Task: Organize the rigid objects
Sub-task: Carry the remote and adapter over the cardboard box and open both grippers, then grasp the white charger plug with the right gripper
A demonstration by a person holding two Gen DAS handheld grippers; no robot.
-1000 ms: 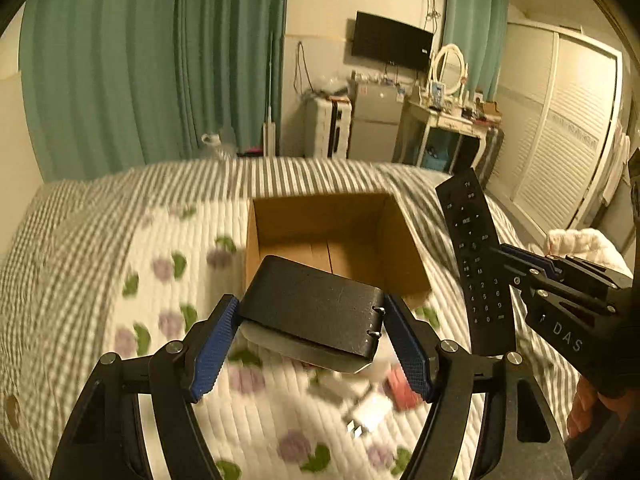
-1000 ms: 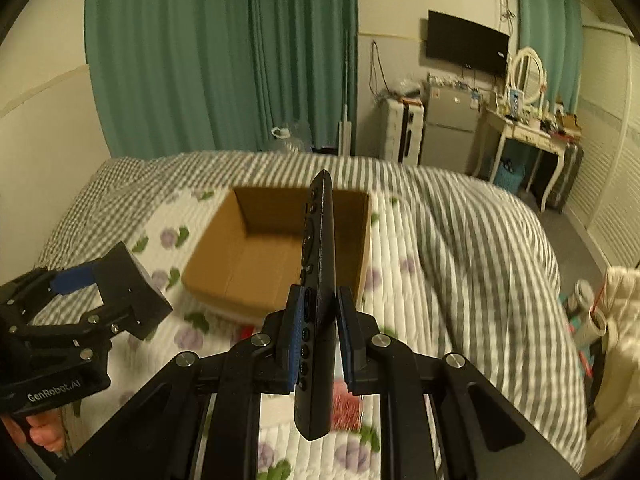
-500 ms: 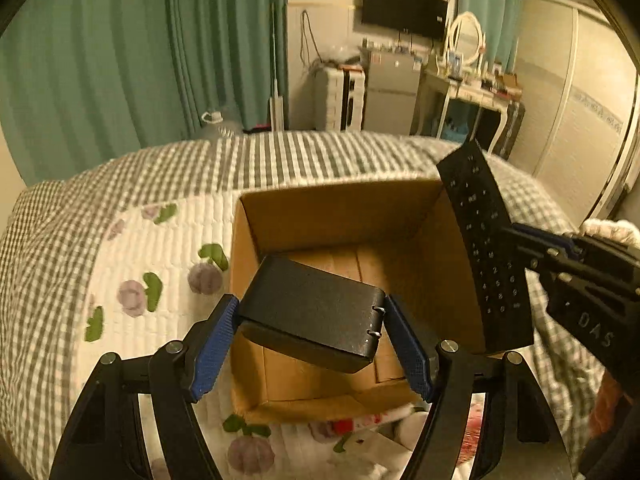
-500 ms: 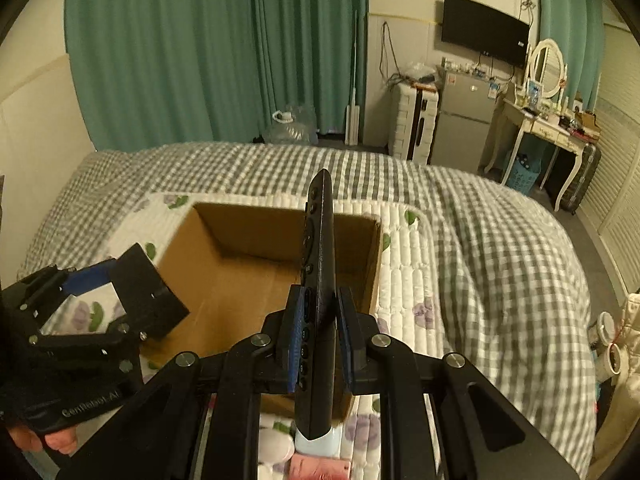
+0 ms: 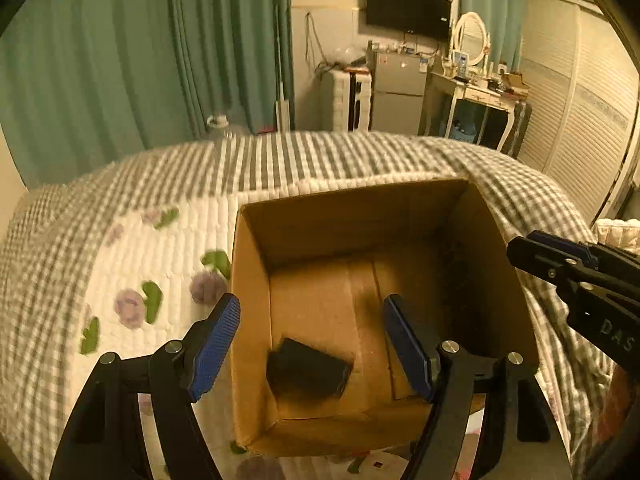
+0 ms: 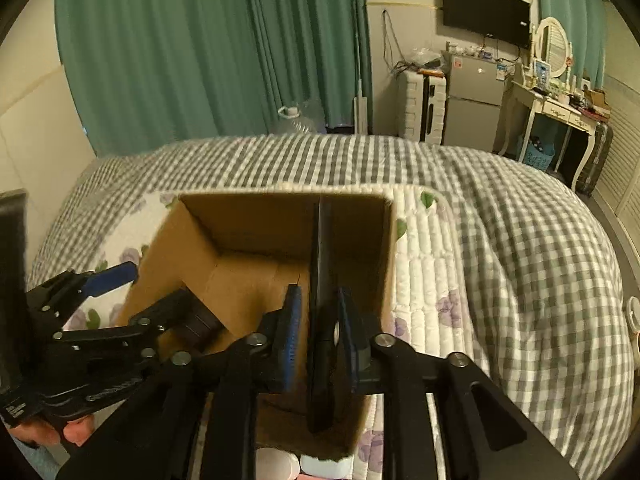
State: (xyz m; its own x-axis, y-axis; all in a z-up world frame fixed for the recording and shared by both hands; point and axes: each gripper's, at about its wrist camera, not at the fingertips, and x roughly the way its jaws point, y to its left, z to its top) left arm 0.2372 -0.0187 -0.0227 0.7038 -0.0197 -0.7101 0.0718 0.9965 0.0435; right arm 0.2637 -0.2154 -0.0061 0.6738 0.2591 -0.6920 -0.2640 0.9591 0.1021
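An open cardboard box [image 5: 256,280] [image 6: 384,240] sits on the bed. My left gripper [image 5: 312,340] is open and empty above the box's near side. A black case [image 5: 308,372] lies on the box floor below it; it also shows in the right wrist view [image 6: 198,322]. My right gripper [image 6: 318,332] hangs over the box's right part. The black remote [image 6: 322,280] stands on edge between its fingers, with a gap on the left side, so the jaws have parted. In the left wrist view the remote is hidden.
Small items lie on the quilt in front of the box [image 6: 304,464]. The bed has a grey checked cover [image 6: 520,240] and a flowered white quilt [image 5: 140,264]. Green curtains, a fridge and a dressing table stand behind.
My left gripper opened and the black case dropped into the box. Both grippers moved forward over the box. My right gripper's jaws loosened around the remote.
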